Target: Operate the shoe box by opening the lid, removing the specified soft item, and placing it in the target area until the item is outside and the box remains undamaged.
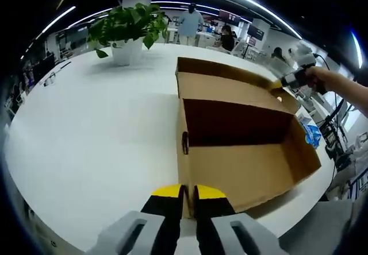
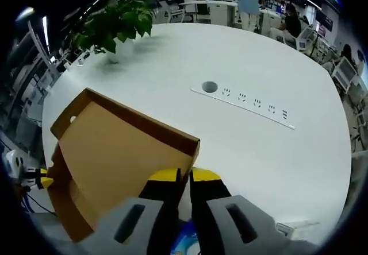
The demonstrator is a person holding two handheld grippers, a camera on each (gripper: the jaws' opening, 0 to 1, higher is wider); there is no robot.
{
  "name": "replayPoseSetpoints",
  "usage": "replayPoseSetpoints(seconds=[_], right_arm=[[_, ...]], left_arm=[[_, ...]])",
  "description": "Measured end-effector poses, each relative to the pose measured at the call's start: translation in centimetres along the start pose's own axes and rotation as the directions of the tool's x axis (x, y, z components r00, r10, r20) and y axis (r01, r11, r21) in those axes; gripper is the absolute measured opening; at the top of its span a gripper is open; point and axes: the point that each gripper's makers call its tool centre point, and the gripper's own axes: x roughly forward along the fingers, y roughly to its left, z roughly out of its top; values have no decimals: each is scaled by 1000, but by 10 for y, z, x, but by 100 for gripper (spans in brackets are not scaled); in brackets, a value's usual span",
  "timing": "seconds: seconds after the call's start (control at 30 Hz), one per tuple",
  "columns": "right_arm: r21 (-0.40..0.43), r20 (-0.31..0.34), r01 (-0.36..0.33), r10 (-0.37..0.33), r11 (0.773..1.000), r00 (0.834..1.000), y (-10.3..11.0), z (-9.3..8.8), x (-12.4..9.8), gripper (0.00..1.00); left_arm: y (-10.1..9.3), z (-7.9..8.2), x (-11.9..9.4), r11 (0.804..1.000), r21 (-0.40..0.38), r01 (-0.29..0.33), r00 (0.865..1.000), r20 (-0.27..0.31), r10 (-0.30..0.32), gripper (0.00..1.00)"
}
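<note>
Two grips on thin cardboard: tearing is the main risk

**Left gripper view.** Two yellow-tipped jaws of the left hand-held gripper (image 1: 188, 193) stand nearly together, pinching the near wall of the shoe box (image 1: 241, 169). The box sits on the white surface (image 1: 86, 128) near its edge, with the lid (image 1: 224, 82) swung back and the dark interior exposed. No soft item can be made out inside from here; the shadowed back half hides its floor. At the lid's far corner the right hand-held gripper (image 1: 282, 84) touches the cardboard. If both hands pull apart or twist, the hinge fold or the pinched wall could crease or rip. A strong tug might also drag the box off the surface.

**Right gripper view.** The right hand-held gripper (image 2: 184, 180) shows its jaws almost closed over the lid's edge (image 2: 132, 134), apparently clamping it. Pushing the lid further back would strain the hinge. Something blue (image 2: 187, 240) shows below the jaws; what it is I cannot tell. A potted plant (image 2: 112, 22) stands well apart.
</note>
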Motion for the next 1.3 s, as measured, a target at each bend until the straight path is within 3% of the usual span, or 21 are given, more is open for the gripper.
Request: replayPoseSetpoints(seconds=[0.63, 1.3], right_arm=[[-47, 111, -4, 10, 999, 994, 8, 11, -41, 3], [-143, 259, -22, 59, 989, 964, 43, 25, -99, 2]], left_arm=[[0, 0, 0, 1000, 13, 5, 1000, -4, -5, 6], [-1, 0, -2, 1000, 4, 13, 1000, 1, -13, 7]])
